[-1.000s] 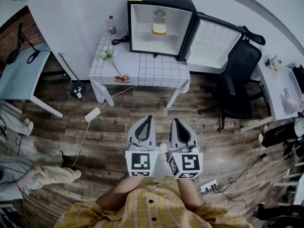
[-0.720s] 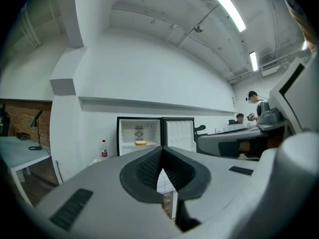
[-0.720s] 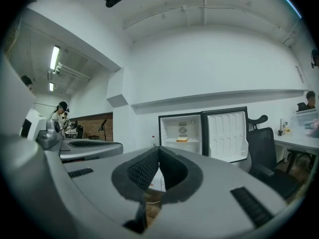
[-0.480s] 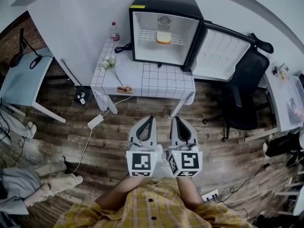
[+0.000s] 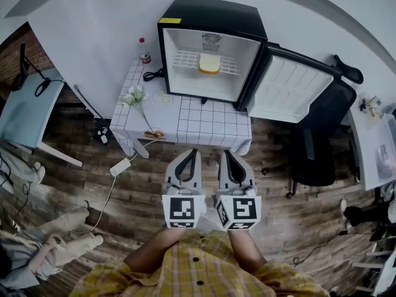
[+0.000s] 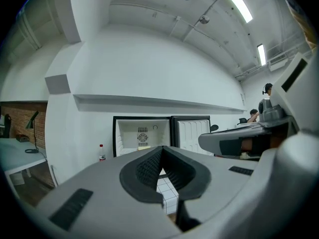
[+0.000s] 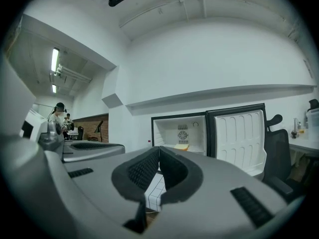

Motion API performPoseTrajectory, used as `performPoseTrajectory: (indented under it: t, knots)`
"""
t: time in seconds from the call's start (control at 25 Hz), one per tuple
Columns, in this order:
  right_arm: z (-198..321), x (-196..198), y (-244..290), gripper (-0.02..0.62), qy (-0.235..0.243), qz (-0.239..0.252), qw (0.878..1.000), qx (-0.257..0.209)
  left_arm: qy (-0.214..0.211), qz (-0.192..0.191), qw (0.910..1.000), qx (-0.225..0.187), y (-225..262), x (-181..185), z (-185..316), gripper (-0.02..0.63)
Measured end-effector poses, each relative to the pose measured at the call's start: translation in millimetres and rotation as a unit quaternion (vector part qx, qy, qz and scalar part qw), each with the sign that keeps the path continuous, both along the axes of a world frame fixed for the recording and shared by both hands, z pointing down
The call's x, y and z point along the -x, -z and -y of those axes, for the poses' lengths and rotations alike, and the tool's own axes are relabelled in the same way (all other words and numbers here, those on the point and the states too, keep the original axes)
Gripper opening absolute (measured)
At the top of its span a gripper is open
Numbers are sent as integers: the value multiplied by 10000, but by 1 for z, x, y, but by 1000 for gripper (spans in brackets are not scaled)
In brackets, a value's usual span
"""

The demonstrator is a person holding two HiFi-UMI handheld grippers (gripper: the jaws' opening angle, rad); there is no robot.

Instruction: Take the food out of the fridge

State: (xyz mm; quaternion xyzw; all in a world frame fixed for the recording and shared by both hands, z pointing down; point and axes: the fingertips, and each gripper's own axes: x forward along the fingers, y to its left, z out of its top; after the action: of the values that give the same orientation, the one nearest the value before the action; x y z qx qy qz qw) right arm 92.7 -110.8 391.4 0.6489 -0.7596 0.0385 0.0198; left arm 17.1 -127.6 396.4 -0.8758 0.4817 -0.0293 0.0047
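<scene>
Both left claw (image 5: pixel 194 151) and right claw (image 5: pixel 224 153) are hovering clenched, empty, short of the black open fridge (image 5: pixel 210 14); arriving clenched risks shoving its yellow bread slice (image 5: pixel 209 63) deeper.

Fridge (image 5: pixel 210 14): black matt casing, smooth white plastic lining (wire shelf (image 5: pixel 185 59) inside).
Floor (image 5: pixel 142 184): worn wood planks.
Tablecloth (image 5: pixel 204 119): white gridded cloth.
Shirt (image 5: pixel 198 271): checked cloth.

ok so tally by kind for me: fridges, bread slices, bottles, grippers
fridge: 1
bread slice: 1
bottle: 1
grippers: 2 (left gripper, right gripper)
total: 5
</scene>
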Motion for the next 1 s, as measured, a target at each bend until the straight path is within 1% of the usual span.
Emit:
performPoseTrajectory:
  t: [0.32, 0.44, 0.64, 0.72, 1.0]
  knots:
    - [59, -30, 6, 8, 202, -6, 9998, -41, 148, -19, 9999, -57, 9, -34, 57, 6]
    - [76, -38, 10, 8, 241, -102, 9996, -116, 200, -10, 9998, -57, 11, -41, 72, 6]
    - [101, -49, 8, 8, 208, -78, 9997, -44, 205, 2, 9998, 17, 8, -49, 89, 6]
    - [114, -52, 7, 8, 202, 30, 9998, -12, 220, -16, 9997, 43, 8, -49, 97, 6]
    - [155, -50, 6, 8, 267, 646, 9976, 20, 208, -50, 9998, -5, 10, -43, 128, 6]
